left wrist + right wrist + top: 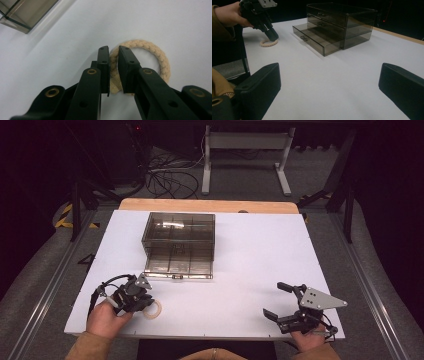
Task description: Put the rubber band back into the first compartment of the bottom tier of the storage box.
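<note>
A cream braided rope ring lies flat on the white table at the near left. My left gripper points down onto it, and its jaws are shut on the ring's near side. The left gripper view shows the rope ring pinched between the two black pads of that gripper. From the right gripper view, the ring lies under the left gripper. My right gripper rests at the near right, open, with nothing between the jaws of the gripper.
A smoky clear drawer box stands mid-table toward the back, its bottom drawer pulled out toward me. A corner of the box lies near the left gripper. A wooden tabletop edge runs behind the white board.
</note>
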{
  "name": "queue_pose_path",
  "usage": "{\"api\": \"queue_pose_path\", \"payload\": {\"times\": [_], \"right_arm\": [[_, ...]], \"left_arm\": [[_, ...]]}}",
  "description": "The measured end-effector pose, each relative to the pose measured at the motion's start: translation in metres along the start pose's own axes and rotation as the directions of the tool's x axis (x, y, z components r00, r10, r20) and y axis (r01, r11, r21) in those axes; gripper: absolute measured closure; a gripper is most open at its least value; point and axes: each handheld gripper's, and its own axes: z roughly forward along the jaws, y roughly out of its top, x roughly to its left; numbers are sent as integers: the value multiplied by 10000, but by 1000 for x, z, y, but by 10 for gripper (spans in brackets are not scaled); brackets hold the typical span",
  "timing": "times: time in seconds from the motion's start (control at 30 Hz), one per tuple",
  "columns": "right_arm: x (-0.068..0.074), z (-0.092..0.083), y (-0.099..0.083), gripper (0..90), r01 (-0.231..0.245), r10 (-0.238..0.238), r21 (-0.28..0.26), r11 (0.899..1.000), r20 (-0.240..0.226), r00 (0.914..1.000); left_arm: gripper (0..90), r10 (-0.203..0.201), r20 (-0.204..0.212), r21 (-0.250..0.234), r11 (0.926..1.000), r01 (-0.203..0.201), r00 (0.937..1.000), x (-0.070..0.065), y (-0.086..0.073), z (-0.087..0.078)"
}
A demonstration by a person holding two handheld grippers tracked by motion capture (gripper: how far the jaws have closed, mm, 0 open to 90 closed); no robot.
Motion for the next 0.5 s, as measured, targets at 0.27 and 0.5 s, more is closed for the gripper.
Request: {"api": "queue_pose_path", "payload": {"times": [0.27,0.5], "right_arm": [[0,0,0,46,1,-1,12,10000,-19,10000],[0,0,0,46,-1,1,6,10000,-19,10000]], "left_arm": [[827,59,82,-5,10000,-59,9999,1,0,0],[837,69,25,6,10000,-69,10000,0,0,-1]]}}
